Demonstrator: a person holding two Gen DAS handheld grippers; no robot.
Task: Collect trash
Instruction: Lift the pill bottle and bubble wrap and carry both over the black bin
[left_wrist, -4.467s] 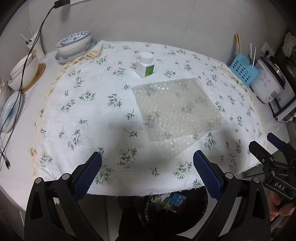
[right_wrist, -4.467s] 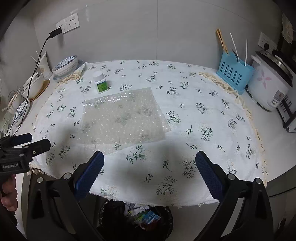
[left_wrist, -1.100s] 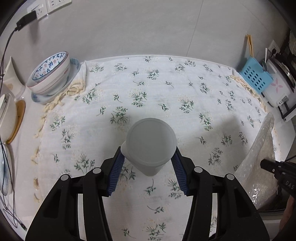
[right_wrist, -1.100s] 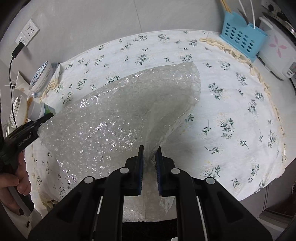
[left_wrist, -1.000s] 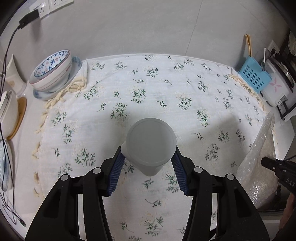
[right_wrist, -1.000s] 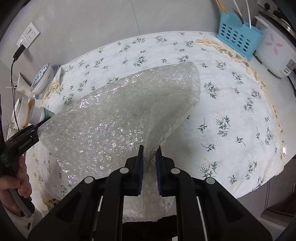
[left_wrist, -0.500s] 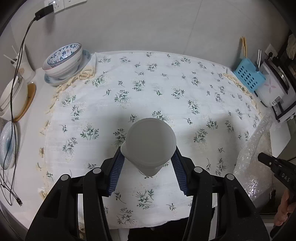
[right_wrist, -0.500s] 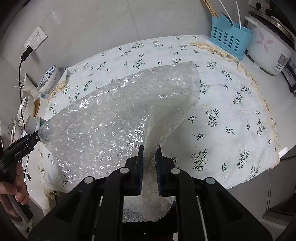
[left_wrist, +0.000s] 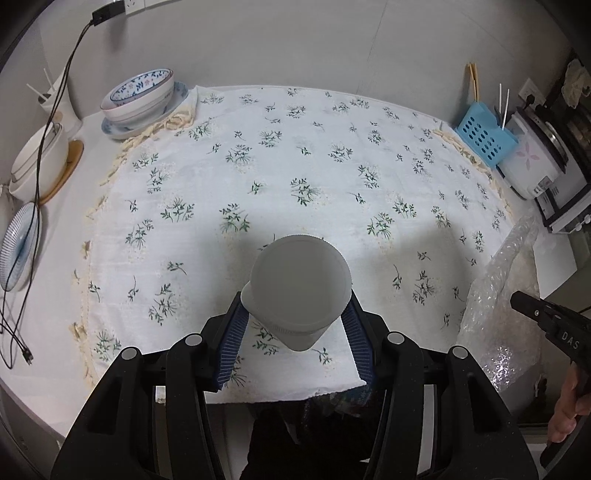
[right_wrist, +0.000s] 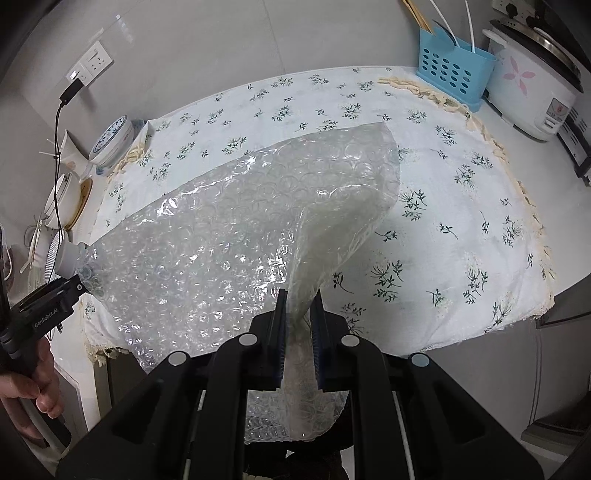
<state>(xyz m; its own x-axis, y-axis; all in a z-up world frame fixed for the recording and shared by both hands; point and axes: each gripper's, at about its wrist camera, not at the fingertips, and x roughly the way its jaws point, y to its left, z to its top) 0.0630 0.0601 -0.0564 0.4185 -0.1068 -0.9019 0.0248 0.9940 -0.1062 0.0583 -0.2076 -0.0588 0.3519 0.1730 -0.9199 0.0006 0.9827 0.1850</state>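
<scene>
My left gripper (left_wrist: 295, 328) is shut on a white bottle (left_wrist: 300, 284), seen from its round cap, held above the front edge of the flowered tablecloth (left_wrist: 295, 177). My right gripper (right_wrist: 299, 314) is shut on a bunched sheet of clear bubble wrap (right_wrist: 236, 236), lifted off the table. The wrap also shows at the right of the left wrist view (left_wrist: 498, 302), beside the right gripper (left_wrist: 517, 301). A dark trash bin (left_wrist: 317, 406) with trash in it sits below the table's front edge, under the bottle. The left gripper and the bottle's cap (right_wrist: 66, 258) show at the left of the right wrist view.
Stacked bowls (left_wrist: 138, 98) and plates (left_wrist: 20, 243) stand at the left, with a black cable (left_wrist: 48, 122) over them. A blue utensil basket (left_wrist: 484, 138) and a rice cooker (left_wrist: 535, 162) stand at the back right. The table's front edge is close below both grippers.
Both grippers drew back toward the table's front edge, the left with the bottle, the right with the bubble wrap. 4.5 s ago both were open, with bottle and wrap on the cloth.
</scene>
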